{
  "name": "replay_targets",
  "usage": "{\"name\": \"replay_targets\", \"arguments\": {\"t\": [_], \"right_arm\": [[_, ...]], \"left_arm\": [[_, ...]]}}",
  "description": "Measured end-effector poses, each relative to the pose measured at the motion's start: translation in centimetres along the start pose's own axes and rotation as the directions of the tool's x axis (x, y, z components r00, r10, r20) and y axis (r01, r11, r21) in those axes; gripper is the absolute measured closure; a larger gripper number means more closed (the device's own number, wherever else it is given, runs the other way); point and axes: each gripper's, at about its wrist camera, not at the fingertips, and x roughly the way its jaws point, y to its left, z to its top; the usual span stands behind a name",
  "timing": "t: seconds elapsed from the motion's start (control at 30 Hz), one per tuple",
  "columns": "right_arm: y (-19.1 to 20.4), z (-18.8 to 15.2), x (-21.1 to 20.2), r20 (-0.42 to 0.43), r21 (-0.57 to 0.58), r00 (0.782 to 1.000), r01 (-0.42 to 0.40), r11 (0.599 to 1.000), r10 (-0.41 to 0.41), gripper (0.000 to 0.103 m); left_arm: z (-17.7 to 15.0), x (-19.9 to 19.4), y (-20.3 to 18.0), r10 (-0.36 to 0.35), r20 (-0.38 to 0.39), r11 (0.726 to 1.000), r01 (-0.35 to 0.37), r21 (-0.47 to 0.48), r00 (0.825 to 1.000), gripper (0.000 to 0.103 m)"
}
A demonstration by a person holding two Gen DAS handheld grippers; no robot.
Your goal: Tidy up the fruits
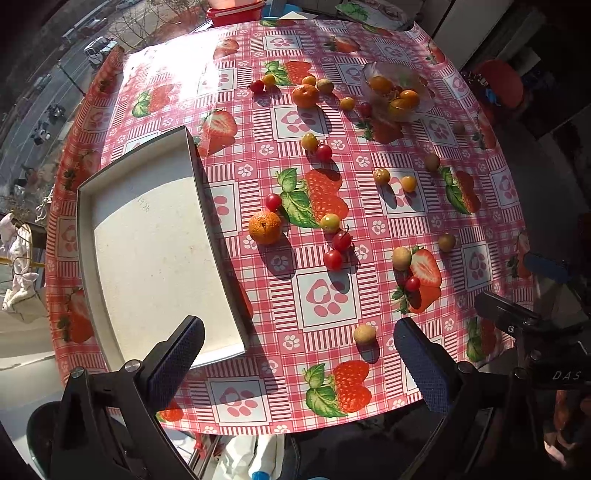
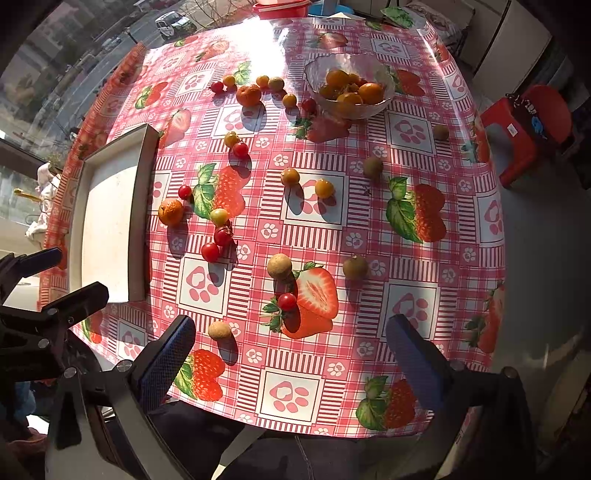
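Loose fruits lie scattered on a pink strawberry-print tablecloth: a tangerine beside the white tray, another tangerine farther back, red cherry tomatoes, yellow ones and brown longans. A glass bowl at the back right holds several orange fruits. My left gripper is open and empty above the near table edge. My right gripper is open and empty, also near the front edge, with a longan just past its left finger.
The white tray is empty and lies at the table's left. A red stool stands on the floor at the right. A red container sits beyond the far edge. A window with a street view lies to the left.
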Motion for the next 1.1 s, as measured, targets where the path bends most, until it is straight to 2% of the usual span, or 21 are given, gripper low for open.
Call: {"name": "replay_targets", "arguments": {"t": [0.3, 1.1], "right_arm": [[-0.3, -0.1, 0.1, -0.001, 0.006, 1.000, -0.004, 1.000, 0.004, 0.000], [-0.7, -0.1, 1.5, -0.061, 0.003, 0.998, -0.011, 1.000, 0.012, 0.000]], "left_arm": [[-0.1, 0.6, -0.1, -0.032, -0.026, 0.999, 0.032, -0.013, 0.999, 0.000], [0.5, 1.7, -0.1, -0.021, -0.066, 1.000, 0.019, -0.022, 0.998, 0.000]]}}
